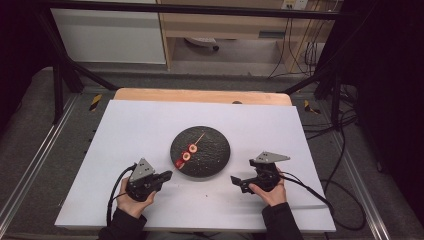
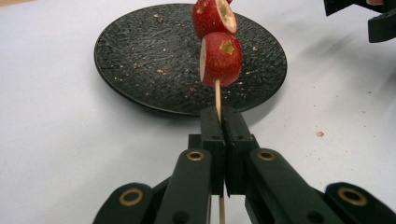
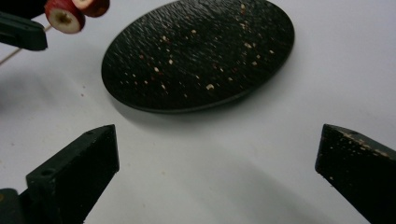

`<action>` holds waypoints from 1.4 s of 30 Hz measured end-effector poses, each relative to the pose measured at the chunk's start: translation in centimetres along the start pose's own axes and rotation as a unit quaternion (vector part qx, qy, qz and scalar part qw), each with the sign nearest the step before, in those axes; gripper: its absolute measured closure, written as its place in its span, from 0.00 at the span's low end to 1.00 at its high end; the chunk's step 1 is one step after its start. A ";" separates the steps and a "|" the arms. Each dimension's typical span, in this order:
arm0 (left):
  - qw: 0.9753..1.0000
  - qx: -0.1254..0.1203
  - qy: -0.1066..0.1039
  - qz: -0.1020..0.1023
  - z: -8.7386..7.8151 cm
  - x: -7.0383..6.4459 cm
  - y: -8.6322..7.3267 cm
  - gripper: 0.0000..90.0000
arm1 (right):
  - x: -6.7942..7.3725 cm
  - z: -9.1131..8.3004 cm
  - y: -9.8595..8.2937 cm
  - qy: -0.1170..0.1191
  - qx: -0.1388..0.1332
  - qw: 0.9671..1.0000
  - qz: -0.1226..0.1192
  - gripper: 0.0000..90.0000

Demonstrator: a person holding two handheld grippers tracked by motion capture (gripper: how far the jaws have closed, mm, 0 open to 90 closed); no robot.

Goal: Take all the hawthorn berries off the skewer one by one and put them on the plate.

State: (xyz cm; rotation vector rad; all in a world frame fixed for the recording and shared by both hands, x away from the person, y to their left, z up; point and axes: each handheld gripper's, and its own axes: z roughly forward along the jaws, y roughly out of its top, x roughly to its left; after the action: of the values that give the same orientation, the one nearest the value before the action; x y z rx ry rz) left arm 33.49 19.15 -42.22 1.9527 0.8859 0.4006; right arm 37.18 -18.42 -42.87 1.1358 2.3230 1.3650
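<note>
The left gripper (image 2: 219,122) has its jaws pressed together on a thin wooden skewer (image 2: 217,95), pinching it near its lower end, with a short bit of the stick showing below the jaws in the left gripper view. Two red fruit pieces (image 2: 221,58) are threaded on the skewer, one right behind the other, both with pale cut faces. In the high view the skewer (image 1: 199,137) runs from the left gripper (image 1: 167,175) up and away over the plate (image 1: 212,157), its long axis slanting toward the far right corner of the table, bare tip pointing that way, and the two fruit pieces (image 1: 186,155) sit over the plate's near left part. There is one round black plate, flecked with crumbs, lying at the middle of the white table (image 1: 130,130). The right gripper (image 3: 217,177) has its jaws spread wide with nothing between them, facing the plate (image 3: 201,56) from the near right; in the high view it (image 1: 236,180) is just off the plate's near right rim.
</note>
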 end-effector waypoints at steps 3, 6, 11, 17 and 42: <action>1.000 0.000 -0.001 0.002 0.0 -0.1 -0.1 0.98 | 1.1 1.1 1.2 0.009 -0.013 1.000 0.005 0.01; 1.000 0.000 -0.002 0.004 0.0 -0.3 -0.1 0.98 | 1.7 1.8 1.8 0.018 -0.023 1.000 0.007 0.01; 1.000 0.002 -0.004 0.008 0.2 -0.5 -0.2 0.98 | 3.0 3.7 3.2 0.024 -0.033 0.999 0.015 0.01; 1.000 0.001 -0.010 0.015 0.4 -1.1 -0.3 0.98 | 4.0 5.0 4.5 0.039 -0.054 0.997 0.030 0.03; 0.999 0.001 -0.020 0.035 0.9 -2.6 -0.3 0.98 | 3.9 7.2 5.1 0.079 -0.083 0.986 0.123 0.55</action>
State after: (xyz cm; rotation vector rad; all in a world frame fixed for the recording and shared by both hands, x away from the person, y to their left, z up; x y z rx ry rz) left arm 32.09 16.79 -42.76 1.9914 0.7936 0.3995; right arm 40.95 -9.60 -41.84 1.3410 2.1752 1.7601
